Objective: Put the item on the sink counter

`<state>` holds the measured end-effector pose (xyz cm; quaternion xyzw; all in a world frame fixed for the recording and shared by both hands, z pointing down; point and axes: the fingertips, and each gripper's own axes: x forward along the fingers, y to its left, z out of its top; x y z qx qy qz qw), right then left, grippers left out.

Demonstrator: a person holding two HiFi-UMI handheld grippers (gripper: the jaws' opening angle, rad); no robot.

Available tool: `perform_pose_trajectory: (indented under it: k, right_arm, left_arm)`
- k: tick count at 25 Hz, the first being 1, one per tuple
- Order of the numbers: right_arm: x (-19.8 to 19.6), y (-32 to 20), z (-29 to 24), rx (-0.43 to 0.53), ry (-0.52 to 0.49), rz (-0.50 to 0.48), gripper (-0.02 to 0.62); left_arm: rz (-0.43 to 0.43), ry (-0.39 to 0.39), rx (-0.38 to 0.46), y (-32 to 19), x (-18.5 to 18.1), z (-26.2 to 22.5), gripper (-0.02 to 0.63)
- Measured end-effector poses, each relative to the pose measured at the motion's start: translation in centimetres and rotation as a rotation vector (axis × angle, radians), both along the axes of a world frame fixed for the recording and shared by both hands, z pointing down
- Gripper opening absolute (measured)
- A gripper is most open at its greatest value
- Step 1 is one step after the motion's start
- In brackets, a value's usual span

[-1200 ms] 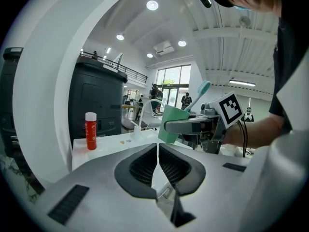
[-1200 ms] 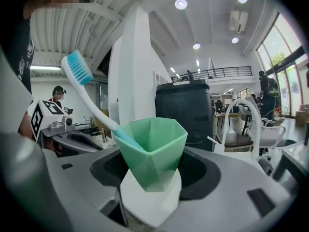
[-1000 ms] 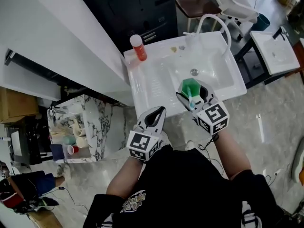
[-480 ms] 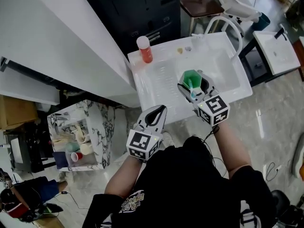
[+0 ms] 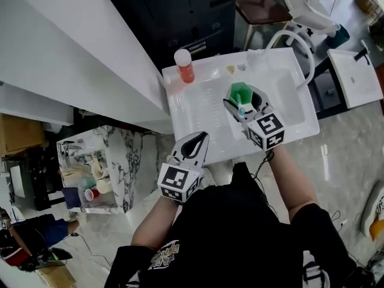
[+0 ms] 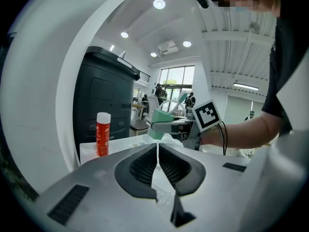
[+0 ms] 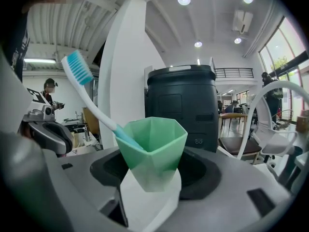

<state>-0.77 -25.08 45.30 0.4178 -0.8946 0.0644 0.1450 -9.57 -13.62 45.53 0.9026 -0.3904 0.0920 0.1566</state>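
1. Nearest the camera, the person's left forearm angles up from the black shirt. It holds the left gripper [image 5: 200, 141] at the near edge of the sink counter [image 5: 198, 110], with the nose pointing towards the counter.
2. In the left gripper view, the two pads of the left gripper [image 6: 158, 151] meet along a thin seam, with nothing between them.
3. The right forearm reaches further forward, and the right gripper [image 5: 242, 102] is out over the middle of the white counter.
4. The right gripper's jaws stand wide and clamp a faceted green cup [image 7: 152, 151] upright by its lower part.
5. A toothbrush [image 7: 91, 98] with a white handle leans out of the cup, its blue bristles uppermost.
6. The cup [image 5: 240, 92] is over the counter beside the basin. Whether its base touches the surface cannot be told.
7. Further back, a red bottle [image 5: 185, 66] with a white cap stands upright at the counter's far left corner, well apart from the cup.
8. A curved white faucet [image 5: 298, 39] arches over the far right side.
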Motion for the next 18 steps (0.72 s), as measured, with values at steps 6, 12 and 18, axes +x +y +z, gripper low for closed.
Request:
perform_pose_trajectory:
  k: [6, 12, 18]
  right_arm:
    - [0.7, -3.7, 1.5, -0.008, 0.008, -0.058, 0.345]
    - [0.8, -6.7, 2.9, -0.014, 0.022, -0.103, 0.345]
    - [0.5, -9.3, 5.0, -0.022, 0.042, -0.142, 0.345]
  left_arm:
    - [-0.061, -0.008, -0.012, -2.2, 1.0, 0.1, 0.023]
    - [-0.119, -0.009, -0.037, -3.7, 1.4, 0.6, 0.023]
    - [-0.16, -0.011, -0.074, -4.5, 1.8, 1.7, 0.023]
